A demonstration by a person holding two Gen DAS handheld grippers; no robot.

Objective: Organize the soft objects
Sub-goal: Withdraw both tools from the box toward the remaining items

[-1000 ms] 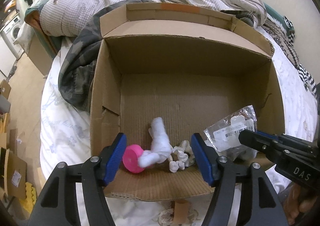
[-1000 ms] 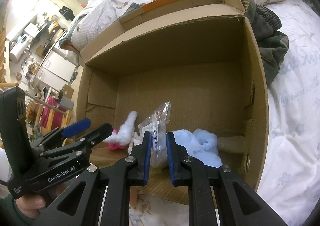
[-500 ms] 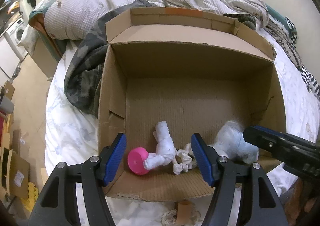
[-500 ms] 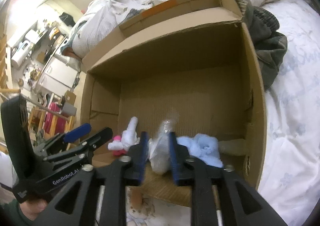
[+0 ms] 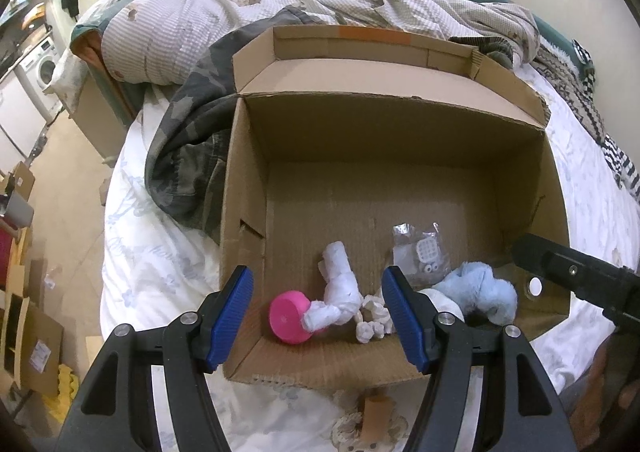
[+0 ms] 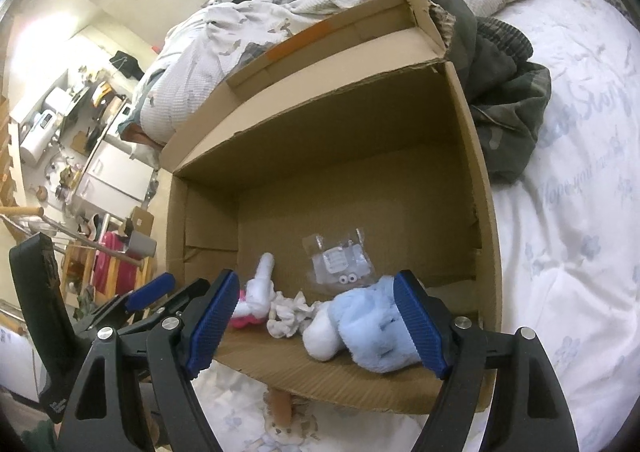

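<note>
An open cardboard box [image 5: 400, 140] [image 6: 484, 180] lies on the bed. Inside it are a clear plastic bag [image 5: 418, 252] [image 6: 340, 258], a light blue plush [image 5: 480, 290] [image 6: 368, 332], a white rolled cloth [image 5: 340, 288] [image 6: 260, 292], a cream scrunchie [image 5: 374, 318] [image 6: 288, 314] and a pink round piece [image 5: 286, 316] [image 6: 240, 320]. My left gripper [image 5: 316, 318] is open and empty above the box's near edge. My right gripper [image 6: 316, 328] is open and empty, above the box's near edge over the blue plush.
A camouflage garment [image 5: 192, 156] [image 6: 504, 100] is draped by the box's left and far sides. A crumpled quilt [image 5: 320, 0] lies behind the box. White bedsheet [image 6: 580, 212] spreads to the right. Floor with cardboard pieces [image 5: 24, 312] lies to the left of the bed.
My right gripper has opened and let go of the clear plastic bag, which now lies on the box floor. Both grippers have drawn back a little from the box.
</note>
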